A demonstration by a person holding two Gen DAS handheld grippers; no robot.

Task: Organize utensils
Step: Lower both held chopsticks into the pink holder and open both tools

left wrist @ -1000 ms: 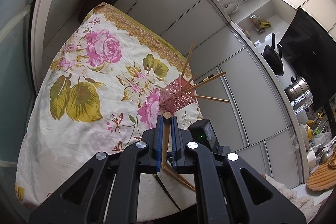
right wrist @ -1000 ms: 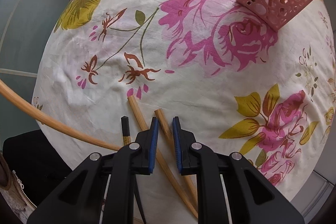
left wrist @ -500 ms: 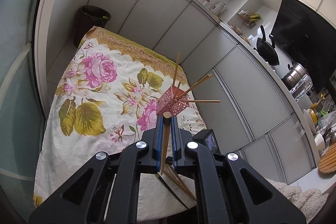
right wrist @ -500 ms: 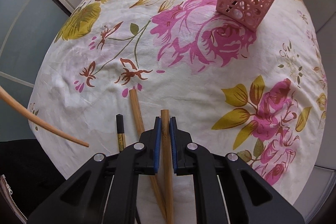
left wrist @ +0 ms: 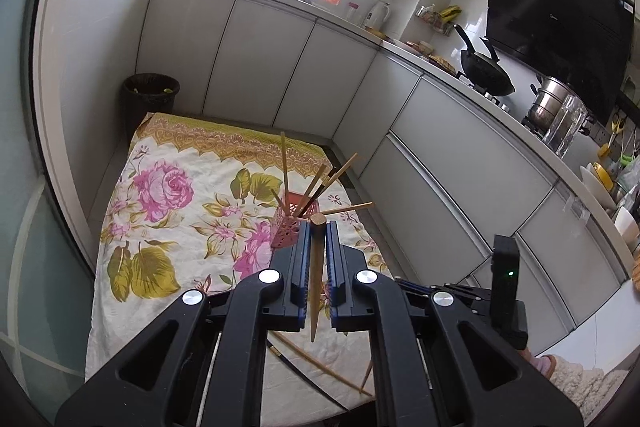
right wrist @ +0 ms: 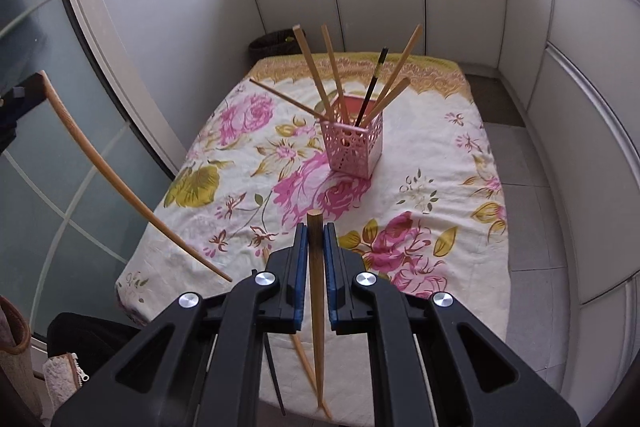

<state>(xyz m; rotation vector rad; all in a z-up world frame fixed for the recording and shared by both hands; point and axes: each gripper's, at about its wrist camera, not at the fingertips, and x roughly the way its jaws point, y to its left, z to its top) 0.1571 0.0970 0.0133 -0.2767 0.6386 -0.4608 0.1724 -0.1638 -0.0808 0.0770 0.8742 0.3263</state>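
A holder [right wrist: 354, 147] is set far on the cloth [right wrist: 440, 195]; chopsticks [right wrist: 336, 71] are stood in it, two more [right wrist: 302, 355] laid at the near edge.

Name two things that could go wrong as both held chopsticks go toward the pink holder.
The pink holder already has several chopsticks fanning outward, so a new one may knock them or tip it. Each hand-held gripper, left and right, pinches its wooden chopstick near the thick end, so the long tail might swing or slip.
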